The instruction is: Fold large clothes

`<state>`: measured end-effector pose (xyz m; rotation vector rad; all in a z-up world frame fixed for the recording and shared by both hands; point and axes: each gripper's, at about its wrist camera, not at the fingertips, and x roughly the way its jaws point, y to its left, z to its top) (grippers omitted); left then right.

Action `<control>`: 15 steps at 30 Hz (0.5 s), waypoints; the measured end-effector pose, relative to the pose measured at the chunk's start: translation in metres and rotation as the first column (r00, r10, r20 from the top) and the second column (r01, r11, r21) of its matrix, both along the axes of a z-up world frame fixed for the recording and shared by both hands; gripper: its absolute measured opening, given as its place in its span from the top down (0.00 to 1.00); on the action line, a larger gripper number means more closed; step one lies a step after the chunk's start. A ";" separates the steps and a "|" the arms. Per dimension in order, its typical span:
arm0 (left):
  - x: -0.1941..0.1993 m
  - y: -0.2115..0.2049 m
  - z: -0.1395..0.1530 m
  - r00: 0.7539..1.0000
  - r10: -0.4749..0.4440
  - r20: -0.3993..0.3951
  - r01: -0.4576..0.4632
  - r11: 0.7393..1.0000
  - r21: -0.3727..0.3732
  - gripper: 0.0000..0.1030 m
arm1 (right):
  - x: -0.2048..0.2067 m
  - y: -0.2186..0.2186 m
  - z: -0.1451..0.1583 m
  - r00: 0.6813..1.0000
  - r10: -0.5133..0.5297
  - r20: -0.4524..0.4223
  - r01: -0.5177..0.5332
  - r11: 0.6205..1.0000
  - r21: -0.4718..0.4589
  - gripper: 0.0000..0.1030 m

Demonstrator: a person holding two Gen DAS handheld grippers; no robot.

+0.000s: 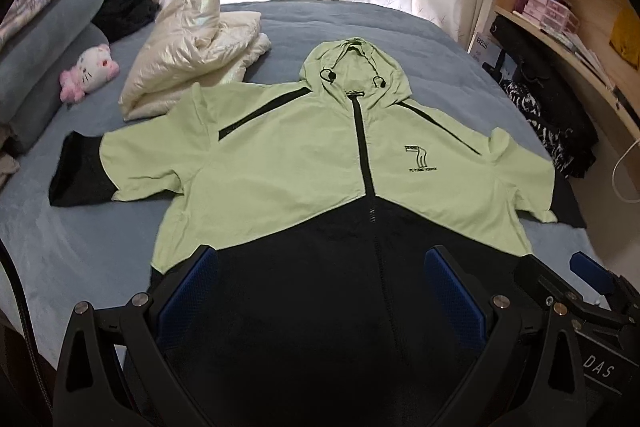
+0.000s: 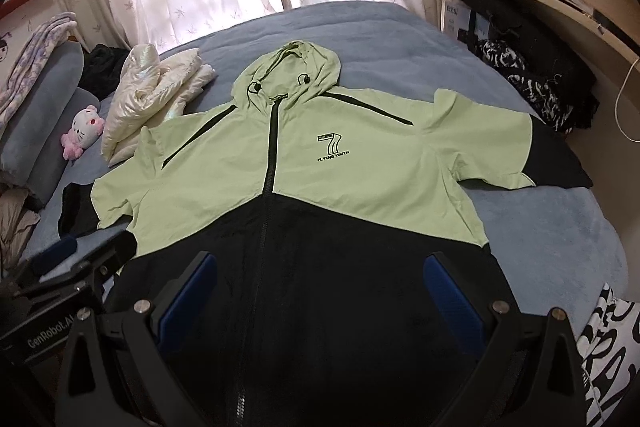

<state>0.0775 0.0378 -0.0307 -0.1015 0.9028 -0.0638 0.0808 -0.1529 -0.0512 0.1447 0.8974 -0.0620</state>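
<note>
jacket (image 1: 288, 163) lies flat, zipped, face up on the bed (image 1: 420, 39), hood far. left gripper (image 1: 320, 287) and right gripper (image 2: 320, 287) hover over its black hem, fingers spread wide, holding nothing.

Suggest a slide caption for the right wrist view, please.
Open right gripper above a green-and-black hooded jacket spread flat on the bed.

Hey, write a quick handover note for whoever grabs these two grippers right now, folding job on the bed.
Left gripper: jaws open, empty, over the jacket's dark lower part.
Right gripper: jaws open, empty, beside the left one.
Jacket: flat on the bed, front up, zipped, sleeves out, hood at the far end.
Done: spread out only.
Left: every fold, probably sleeves first.
</note>
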 end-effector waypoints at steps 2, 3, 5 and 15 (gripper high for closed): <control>-0.002 0.001 0.001 1.000 0.000 0.015 0.000 1.000 0.000 0.01 | 0.000 0.000 0.005 1.000 0.004 0.013 -0.004 1.000 -0.009 0.00; -0.004 0.000 0.003 1.000 0.001 0.025 -0.001 1.000 0.003 0.01 | -0.001 0.001 0.007 1.000 0.006 0.020 -0.005 1.000 -0.013 0.00; -0.012 -0.001 0.006 0.999 0.004 0.041 -0.005 1.000 0.009 0.01 | -0.006 0.000 0.010 1.000 0.003 0.029 -0.003 1.000 -0.020 0.00; -0.071 -0.009 0.026 0.993 -0.012 0.118 0.006 0.999 0.053 0.01 | -0.059 -0.002 0.020 0.997 0.013 0.081 -0.012 1.000 -0.012 0.00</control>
